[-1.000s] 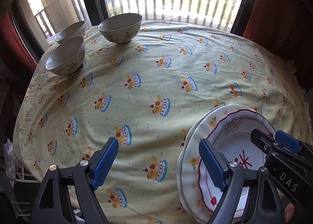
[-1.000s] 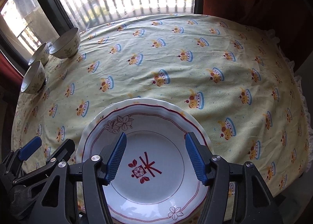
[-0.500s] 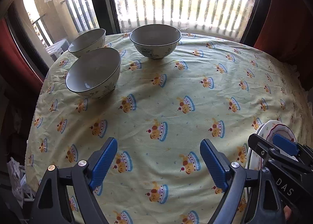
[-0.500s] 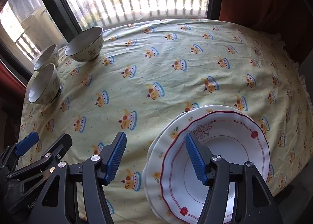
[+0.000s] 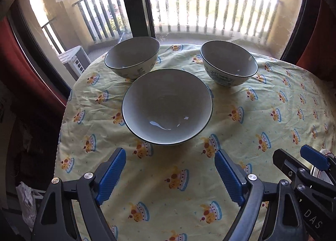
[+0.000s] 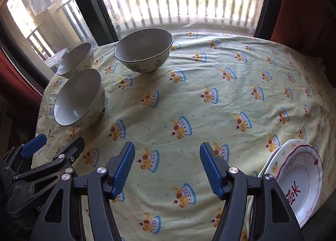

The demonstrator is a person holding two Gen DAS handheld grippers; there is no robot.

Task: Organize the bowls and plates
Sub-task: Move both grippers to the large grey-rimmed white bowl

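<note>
Both hand-held grippers have slid leftward off the stacked plates (image 6: pixel 298 184), now sitting at the bench's right edge. The left hand-held gripper (image 5: pixel 170 178) and right hand-held gripper (image 6: pixel 167 169) are tilting steeply downward, jaws apart and empty, the left one facing the nearest bowl (image 5: pixel 167 107).

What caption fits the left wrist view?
Open left gripper faces nearest bowl, two more bowls behind.
</note>
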